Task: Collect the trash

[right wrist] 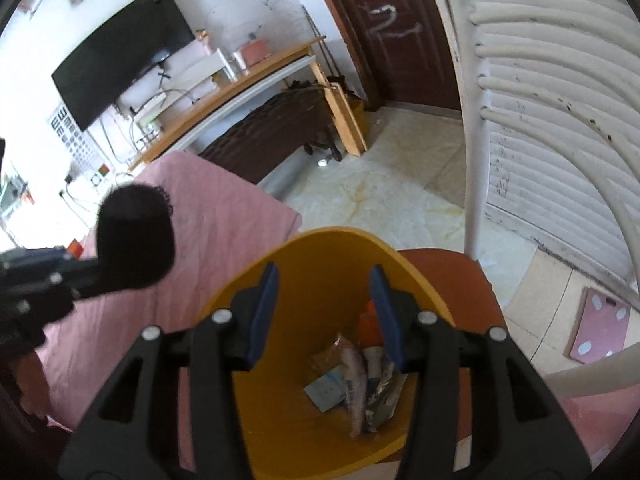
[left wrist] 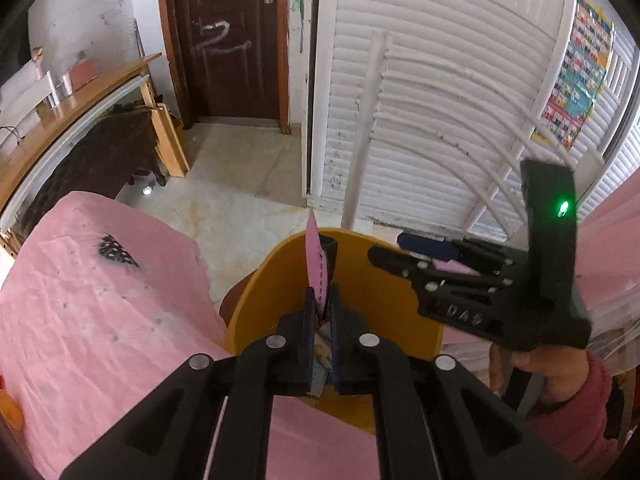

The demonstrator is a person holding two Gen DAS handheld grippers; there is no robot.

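Note:
A yellow trash bin (left wrist: 384, 292) stands beside the pink bed, on a brown stool. My left gripper (left wrist: 322, 300) is shut on a thin pink wrapper (left wrist: 316, 264) and holds it upright over the bin's mouth. My right gripper (right wrist: 324, 284) is open and empty, directly above the bin (right wrist: 304, 264). Several wrappers and packets (right wrist: 360, 376) lie at the bin's bottom. The right gripper also shows in the left wrist view (left wrist: 428, 256), at the bin's right rim. The left gripper's body shows at the left in the right wrist view.
The pink-covered bed (left wrist: 100, 320) fills the left. A white louvred door (left wrist: 440, 100) and a white bed frame (right wrist: 476, 152) stand on the right. A wooden desk (right wrist: 240, 92) with a TV (right wrist: 120, 52) lies beyond. A pink scale (right wrist: 596, 328) sits on the tiled floor.

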